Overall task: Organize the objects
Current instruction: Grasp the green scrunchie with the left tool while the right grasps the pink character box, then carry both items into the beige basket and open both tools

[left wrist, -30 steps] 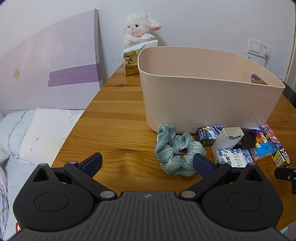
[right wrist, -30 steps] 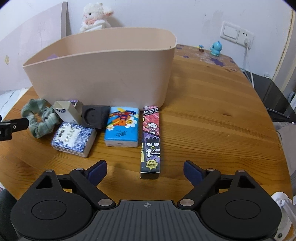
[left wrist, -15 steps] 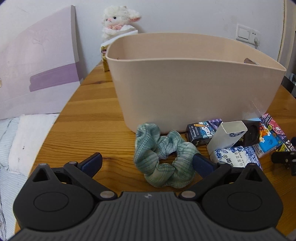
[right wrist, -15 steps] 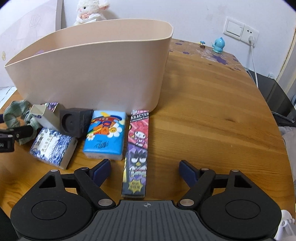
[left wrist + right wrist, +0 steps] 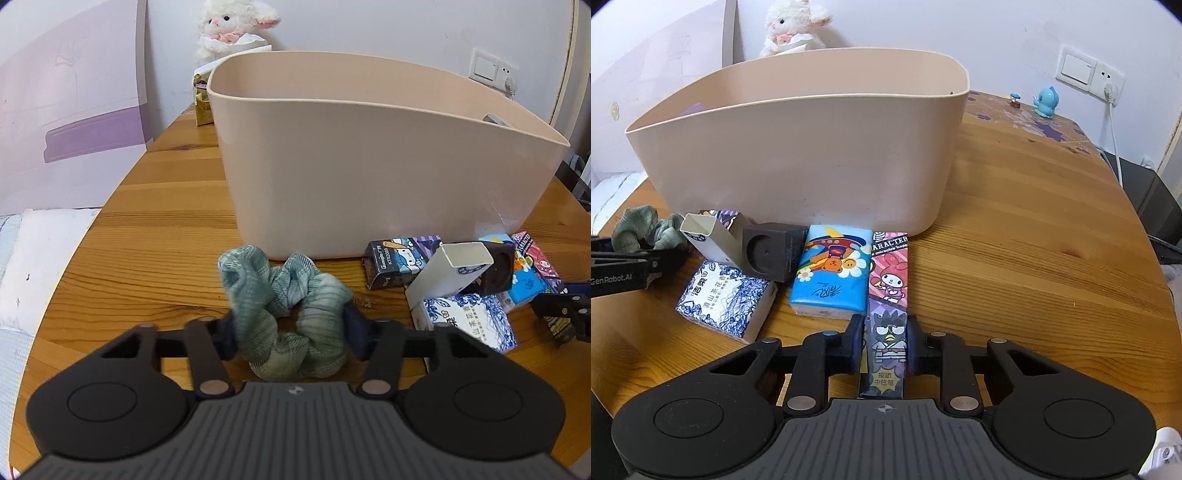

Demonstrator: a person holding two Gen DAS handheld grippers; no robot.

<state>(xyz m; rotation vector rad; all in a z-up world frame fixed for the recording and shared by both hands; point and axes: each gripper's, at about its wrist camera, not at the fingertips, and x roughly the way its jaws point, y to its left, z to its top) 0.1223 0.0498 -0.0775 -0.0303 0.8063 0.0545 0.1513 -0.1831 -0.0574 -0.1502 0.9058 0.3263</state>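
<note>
Left tool (image 5: pixel 290 332): your pads are pressed in against both sides of the green scrunchie (image 5: pixel 284 314); the tool is clenched on it.
Green scrunchie: lies on the bench (image 5: pixel 155 258), just in front of the beige bin (image 5: pixel 369 177), left of the row of small packs.
Right tool (image 5: pixel 884 341): your pads are clamped on both long sides of the cartoon pen box (image 5: pixel 888 306), near its closer end.
Cartoon pen box: lies flat on the bench, long axis pointing at the bin; its far end sits just beside the bin wall.
Blue tissue pack (image 5: pixel 831 271): flat on the bench, touching the left side of the pen box.
Black cube (image 5: pixel 772 254): left of the blue pack, close to the bin wall, round recess facing you.
Blue-and-white patterned pack (image 5: pixel 726 297): nearer to you than the cube, flat on the bench.
White open carton (image 5: pixel 711 240): tilted, leaning on the patterned pack beside the cube.
Small dark cartoon box (image 5: pixel 400 264): at the foot of the bin, between scrunchie and cube.
Beige bin: upright; its floor is hidden from both views.
Plush lamb (image 5: pixel 231 29): behind the bin, against the wall.
</note>
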